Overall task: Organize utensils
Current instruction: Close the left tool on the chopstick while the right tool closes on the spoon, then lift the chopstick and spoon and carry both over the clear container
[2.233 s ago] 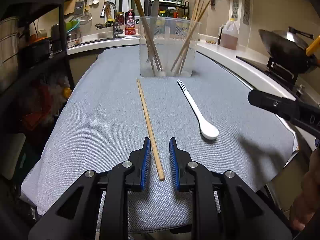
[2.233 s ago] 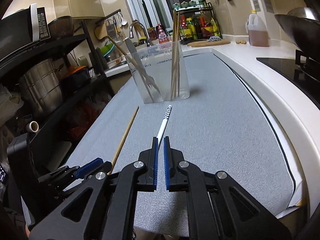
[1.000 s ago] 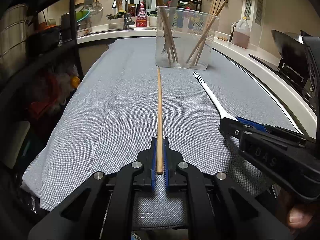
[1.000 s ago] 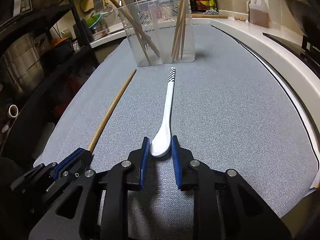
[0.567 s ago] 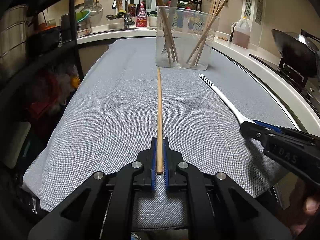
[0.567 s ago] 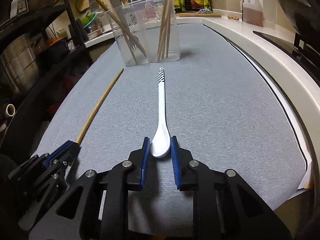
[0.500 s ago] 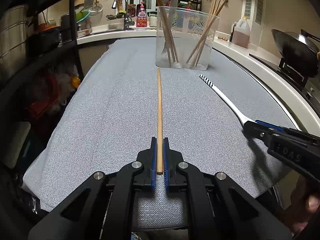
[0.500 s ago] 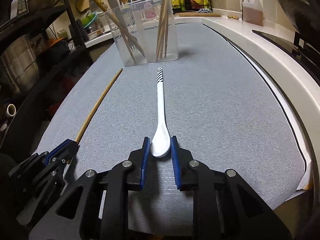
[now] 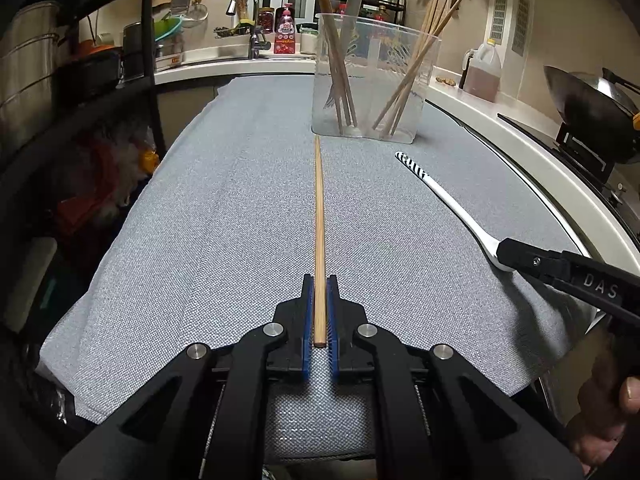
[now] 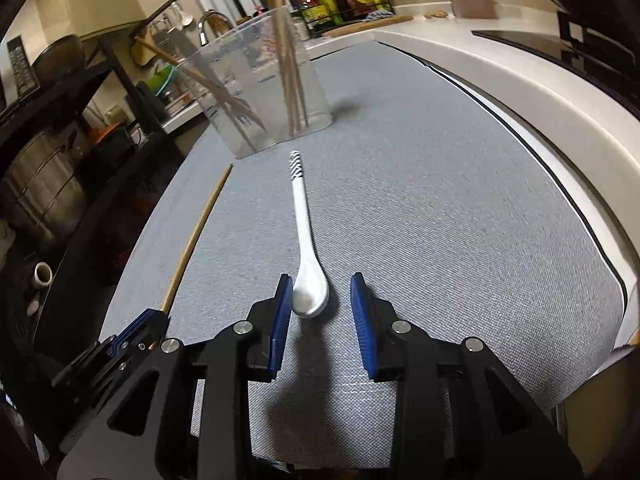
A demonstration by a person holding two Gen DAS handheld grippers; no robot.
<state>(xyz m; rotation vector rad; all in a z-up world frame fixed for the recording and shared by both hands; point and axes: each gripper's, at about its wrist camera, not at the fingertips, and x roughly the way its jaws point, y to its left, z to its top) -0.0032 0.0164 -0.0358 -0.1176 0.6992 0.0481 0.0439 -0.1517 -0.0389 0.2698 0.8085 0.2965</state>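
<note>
My left gripper (image 9: 319, 286) is shut on the near end of a wooden chopstick (image 9: 319, 216) that lies on the grey cloth (image 9: 224, 208) and points at a clear plastic holder (image 9: 370, 80). The holder has several chopsticks and a fork in it. My right gripper (image 10: 322, 292) is open, its jaws on either side of the bowl of a white spoon (image 10: 306, 248) with a striped handle; the spoon lies on the cloth. The spoon also shows in the left wrist view (image 9: 444, 200), the chopstick in the right wrist view (image 10: 196, 236).
A black shelf rack with pots (image 9: 48, 80) stands left of the table. A white counter (image 10: 520, 80) with a stove and a wok (image 9: 588, 108) runs along the right. A sink and bottles (image 9: 256, 40) are behind the holder.
My right gripper had closed on the spoon's bowl and has now opened; the spoon lies between its jaws. My left gripper stays shut on the chopstick.
</note>
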